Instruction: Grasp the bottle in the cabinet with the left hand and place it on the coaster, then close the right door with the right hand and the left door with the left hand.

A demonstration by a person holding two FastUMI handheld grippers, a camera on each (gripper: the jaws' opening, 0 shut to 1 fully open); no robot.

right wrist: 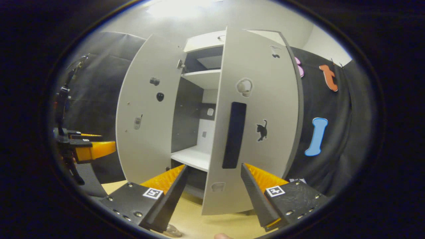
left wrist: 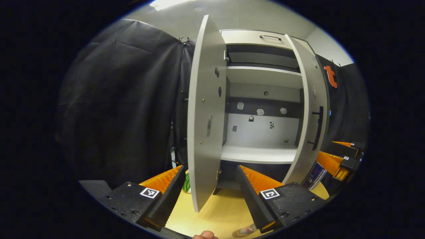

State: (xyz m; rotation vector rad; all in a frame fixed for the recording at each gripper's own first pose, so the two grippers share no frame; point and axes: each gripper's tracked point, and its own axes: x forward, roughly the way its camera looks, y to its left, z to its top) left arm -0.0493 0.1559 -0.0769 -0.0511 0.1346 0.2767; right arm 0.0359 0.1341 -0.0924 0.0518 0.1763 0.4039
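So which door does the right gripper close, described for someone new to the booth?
Start at the grey cabinet standing on the yellow table; both doors hang open. The right door is the one in front of the right gripper. It carries a long black handle and a black cat sticker, unlike the left door.

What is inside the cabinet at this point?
The cabinet holds no bottle on its lower shelf; the back wall carries small stickers. The left door and right door cover the compartment's sides.
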